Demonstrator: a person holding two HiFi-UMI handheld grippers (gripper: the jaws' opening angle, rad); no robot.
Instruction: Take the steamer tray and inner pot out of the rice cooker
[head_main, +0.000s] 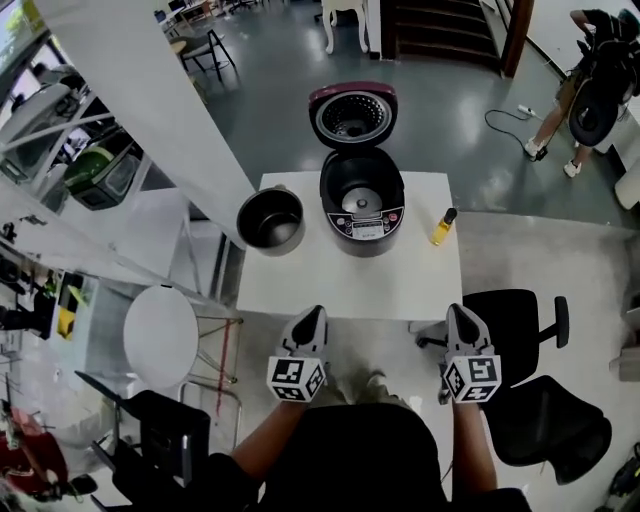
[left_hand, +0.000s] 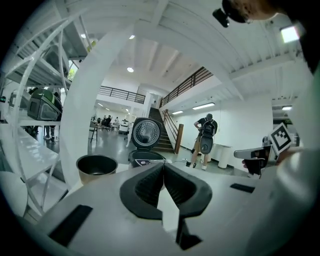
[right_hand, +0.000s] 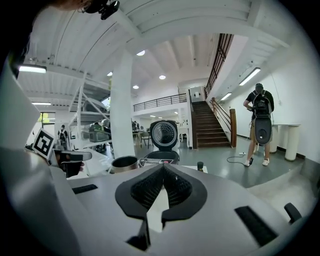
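Plainly, both claws are clenched with nothing in them: the left claw and the right claw have their ribbed pads pressed together, and both hang near the person's body, just short of the near edge of the tabletop.

Beyond them, the inner pot is already out. It stands upright on the tabletop's left side, just beside the rice cooker, whose lid is tipped back. The cooker's well looks empty, with only the heating plate showing. I cannot make out a steamer tray on the tabletop or in the well.

The pot looks like rigid metal, probably moderately heavy, with a smooth rounded wall that would likely slip in a side pinch. The rim seems the best hold, with one jaw inside and one outside.

A small yellow bottle stands right of the cooker, apart from it. The tabletop is white, flat and otherwise bare.

A round white stool sits to its left and a black office chair to its right. Farther off, across the grey floor, are stairs and a person with a backpack.
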